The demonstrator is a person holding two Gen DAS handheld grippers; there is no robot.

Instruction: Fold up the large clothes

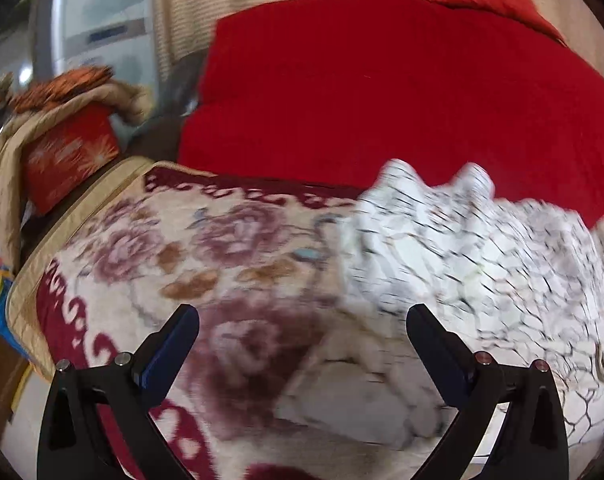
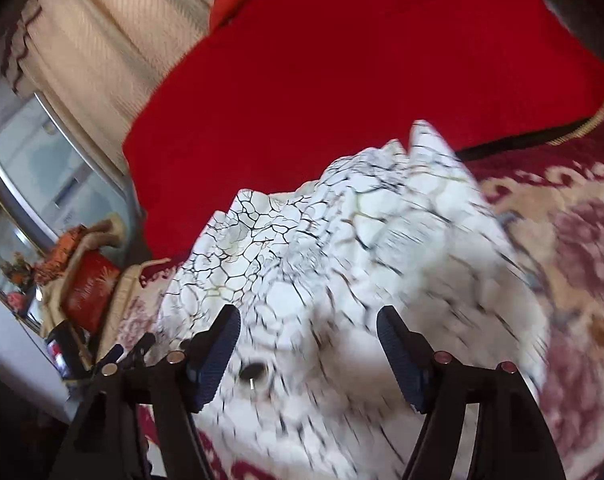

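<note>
The garment (image 2: 341, 248) lies crumpled on the blanket (image 1: 162, 248), soft, light and likely to slump; grab an edge. Left gripper (image 1: 302, 320) and right gripper (image 2: 307, 320) gape wide, empty.

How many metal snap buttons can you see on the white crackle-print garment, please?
1, on the white crackle-print garment lying on the floral blanket: the metal snap button sits near the right tool's left finger. Others may be hidden in the folds or blur.
</note>
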